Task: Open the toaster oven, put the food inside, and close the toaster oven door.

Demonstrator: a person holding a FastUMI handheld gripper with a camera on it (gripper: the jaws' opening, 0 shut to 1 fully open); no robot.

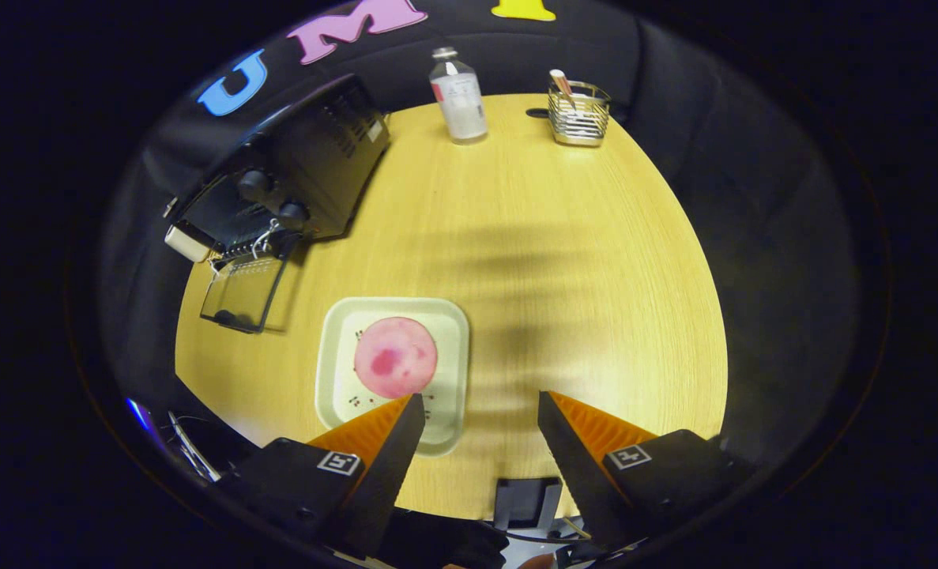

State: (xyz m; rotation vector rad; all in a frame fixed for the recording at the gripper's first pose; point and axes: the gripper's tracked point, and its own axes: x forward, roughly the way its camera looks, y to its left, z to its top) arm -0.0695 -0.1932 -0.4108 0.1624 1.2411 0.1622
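A black toaster oven [303, 170] stands at the far left of the round wooden table [563, 261], its glass door [243, 292] folded down open onto the tabletop. A pale square tray [334, 340] lies nearer to me, holding a round pink piece of food [395, 357]. My gripper [480, 407] hovers above the table with its fingers open and nothing between them. The left fingertip overlaps the near edge of the tray, just short of the food; the right fingertip is over bare wood.
At the back of the table stand a clear plastic bottle [458, 96] and a wire holder [578, 114] with a stick-like item in it. A small dark object [525, 502] sits at the table's near edge between the fingers.
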